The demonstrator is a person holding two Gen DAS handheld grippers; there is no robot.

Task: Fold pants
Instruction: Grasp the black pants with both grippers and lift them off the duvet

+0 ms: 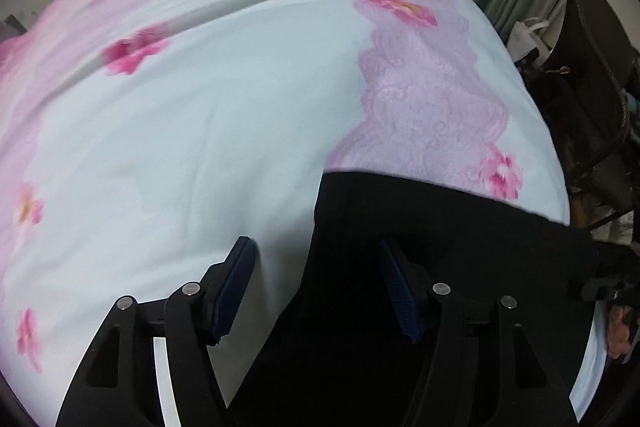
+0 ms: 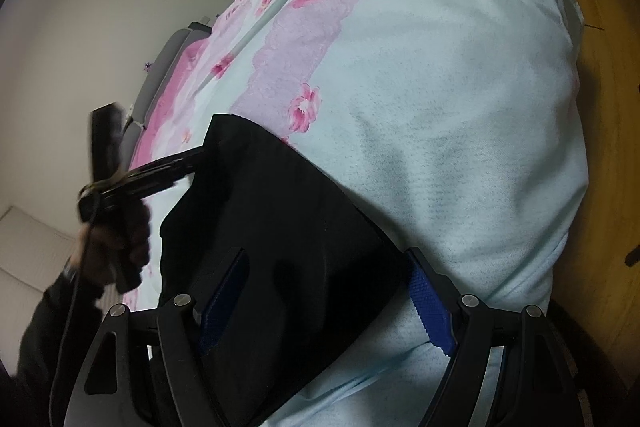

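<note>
Black pants (image 1: 420,227) were spread on the flowered bedspread (image 1: 180,147), near its edge. Left hand-held gripper (image 1: 316,287) was held apart over their left edge, nothing pinched. Right hand-held gripper (image 2: 328,299) was likewise seen apart, cloth lying unclamped between. Soft, limp fabric was judged best taken at corners or hem.
</note>
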